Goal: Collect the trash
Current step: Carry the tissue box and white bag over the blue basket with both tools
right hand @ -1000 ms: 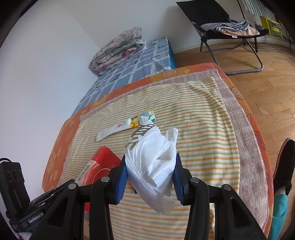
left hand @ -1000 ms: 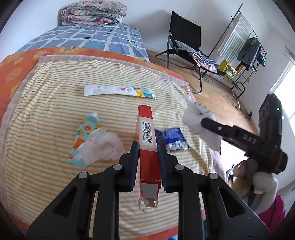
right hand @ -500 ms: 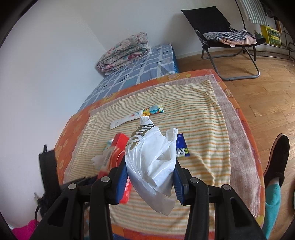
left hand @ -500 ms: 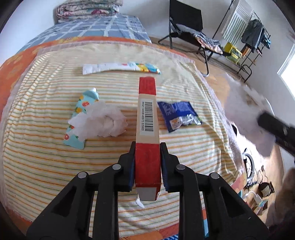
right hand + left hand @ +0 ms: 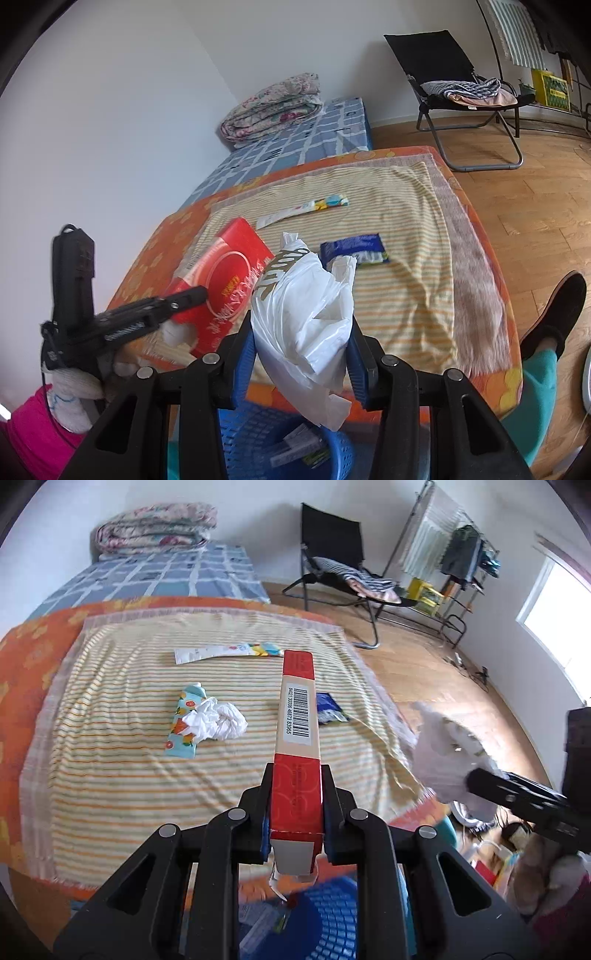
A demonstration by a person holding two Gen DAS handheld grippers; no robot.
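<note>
My left gripper (image 5: 295, 794) is shut on a long red carton (image 5: 298, 716) with a barcode, held above the near edge of the bed. The carton also shows in the right wrist view (image 5: 225, 280). My right gripper (image 5: 301, 332) is shut on a crumpled white plastic bag (image 5: 306, 314), also seen in the left wrist view (image 5: 447, 764). A blue basket (image 5: 266, 439) with a few wrappers in it sits below both grippers, also visible in the left wrist view (image 5: 325, 919). On the striped blanket (image 5: 122, 775) lie a crumpled tissue (image 5: 218, 722), a small patterned carton (image 5: 183, 722), a white tube (image 5: 225, 650) and a blue wrapper (image 5: 330, 709).
A folded quilt (image 5: 155, 528) lies on the far blue checked mattress. A black folding chair (image 5: 332, 565) and a clothes rack (image 5: 454, 546) stand on the wooden floor to the right. A person's foot in a dark slipper (image 5: 554, 314) is beside the bed.
Both grippers have drawn back from over the bed to its near edge, still holding the carton and the bag. The blue basket has come into view below them.
</note>
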